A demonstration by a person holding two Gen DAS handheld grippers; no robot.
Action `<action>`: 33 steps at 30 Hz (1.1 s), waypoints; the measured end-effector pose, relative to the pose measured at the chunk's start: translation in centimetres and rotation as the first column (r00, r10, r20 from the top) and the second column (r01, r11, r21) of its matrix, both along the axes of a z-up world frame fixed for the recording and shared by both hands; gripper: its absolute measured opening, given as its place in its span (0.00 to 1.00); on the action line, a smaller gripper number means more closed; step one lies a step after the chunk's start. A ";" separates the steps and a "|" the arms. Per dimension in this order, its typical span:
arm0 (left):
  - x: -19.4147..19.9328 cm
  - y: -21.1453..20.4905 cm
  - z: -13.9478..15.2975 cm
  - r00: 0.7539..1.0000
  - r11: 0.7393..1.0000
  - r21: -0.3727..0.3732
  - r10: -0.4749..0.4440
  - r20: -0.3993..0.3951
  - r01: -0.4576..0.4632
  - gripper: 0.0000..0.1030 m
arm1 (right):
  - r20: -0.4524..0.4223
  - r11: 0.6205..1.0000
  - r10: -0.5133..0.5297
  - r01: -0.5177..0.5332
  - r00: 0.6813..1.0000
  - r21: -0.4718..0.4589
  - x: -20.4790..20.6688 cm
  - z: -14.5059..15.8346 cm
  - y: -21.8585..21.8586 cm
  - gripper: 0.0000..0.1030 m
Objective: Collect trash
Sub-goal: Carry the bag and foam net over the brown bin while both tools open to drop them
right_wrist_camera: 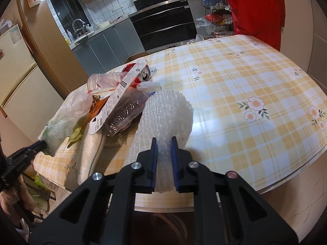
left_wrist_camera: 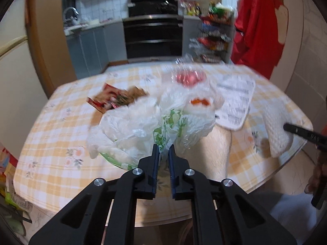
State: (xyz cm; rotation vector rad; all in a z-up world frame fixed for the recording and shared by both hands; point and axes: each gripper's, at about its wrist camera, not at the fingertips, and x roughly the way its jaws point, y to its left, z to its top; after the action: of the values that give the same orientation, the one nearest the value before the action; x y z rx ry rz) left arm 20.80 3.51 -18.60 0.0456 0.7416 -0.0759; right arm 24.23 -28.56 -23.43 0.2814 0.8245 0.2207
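Observation:
My left gripper (left_wrist_camera: 163, 150) is shut on the edge of a white and green plastic bag (left_wrist_camera: 151, 122) that lies on the checked table (left_wrist_camera: 51, 143) with trash in it; the view is blurred. My right gripper (right_wrist_camera: 164, 143) is shut on a sheet of white bubble wrap (right_wrist_camera: 167, 114), which also shows at the right of the left wrist view (left_wrist_camera: 276, 126). Beside the wrap lie a crushed clear bottle (right_wrist_camera: 126, 110), a printed card package (right_wrist_camera: 116, 98) and a red can (right_wrist_camera: 141, 72). The bag (right_wrist_camera: 63, 118) and the left gripper (right_wrist_camera: 39, 144) show at the left.
A red snack wrapper (left_wrist_camera: 110, 100) lies on the table behind the bag, a white printed package (left_wrist_camera: 237, 100) to its right. A stove, grey cabinets and a snack rack (left_wrist_camera: 212, 32) stand beyond the table. Red cloth (right_wrist_camera: 255, 10) hangs at the far right.

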 end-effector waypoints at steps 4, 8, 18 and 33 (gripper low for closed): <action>-1.3 1.2 2.7 0.997 0.999 -0.024 0.039 0.061 -0.038 0.08 | 0.022 1.000 0.001 -0.001 1.000 0.002 -0.7 1.1 0.2 0.16; -2.5 2.3 5.0 0.992 0.997 -0.042 0.070 0.106 -0.066 0.05 | 0.037 1.000 0.002 -0.002 0.999 0.004 -1.1 1.9 0.4 0.16; -3.9 3.4 7.1 0.989 0.998 -0.052 0.054 0.136 -0.047 0.03 | 0.073 1.000 0.019 -0.020 0.997 0.009 -2.9 3.8 1.0 0.16; -10.1 0.7 12.1 0.974 0.993 -0.069 -0.075 0.213 0.092 0.03 | 0.159 0.999 0.039 -0.042 0.986 0.014 -6.8 7.9 1.0 0.16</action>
State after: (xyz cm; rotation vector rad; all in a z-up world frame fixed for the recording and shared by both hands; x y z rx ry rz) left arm 10.67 4.19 -6.54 0.0100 0.5247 -0.1777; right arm 17.46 -27.55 -15.52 0.2598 0.6709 0.2850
